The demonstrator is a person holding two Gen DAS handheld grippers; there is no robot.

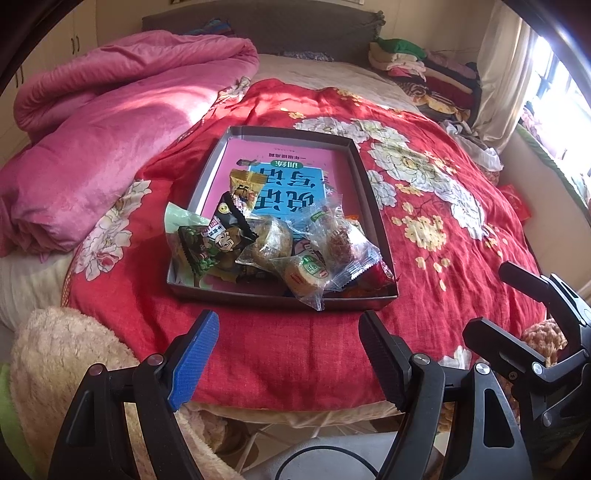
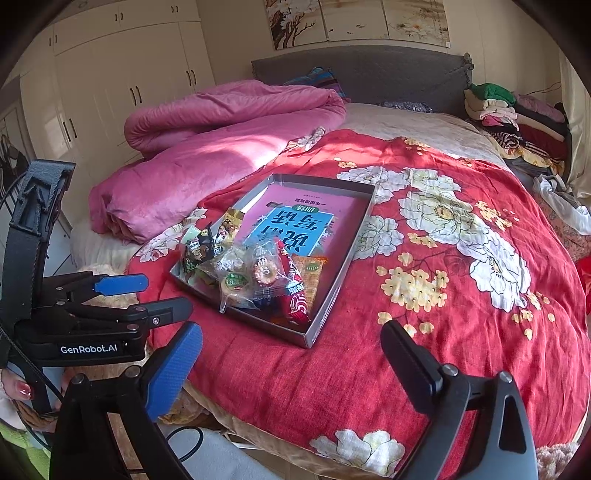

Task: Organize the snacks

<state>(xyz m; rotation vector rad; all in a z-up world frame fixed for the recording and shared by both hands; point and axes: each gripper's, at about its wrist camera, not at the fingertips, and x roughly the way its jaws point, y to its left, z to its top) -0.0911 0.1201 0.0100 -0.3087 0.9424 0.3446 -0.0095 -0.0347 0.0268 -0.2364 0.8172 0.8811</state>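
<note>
- The right wrist view alone shows white wardrobe doors (image 2: 122, 85) along the left wall, painted panels (image 2: 354, 22) above the grey headboard (image 2: 369, 74), and the person's thumb with a red-painted nail (image 2: 24, 389) at the lower left.
- The left wrist view alone shows a sunlit window (image 1: 565, 92) with a pale curtain (image 1: 498, 85) at the far right.
- A shallow grey box (image 1: 373, 206) lies on the red floral quilt (image 1: 443, 221) of the bed, a pink booklet flat inside it.
- The snacks (image 1: 280, 243) are piled in the near end of the box: clear-wrapped round pastries, a black cartoon packet, a gold packet, red and orange packets.
- The left hand-held gripper (image 1: 288, 354) hovers before the box, fingers apart, empty.
- The right hand-held gripper (image 2: 291, 365) is likewise spread and empty.
- A rolled pink duvet (image 2: 221, 147) lies beside the box.
</note>
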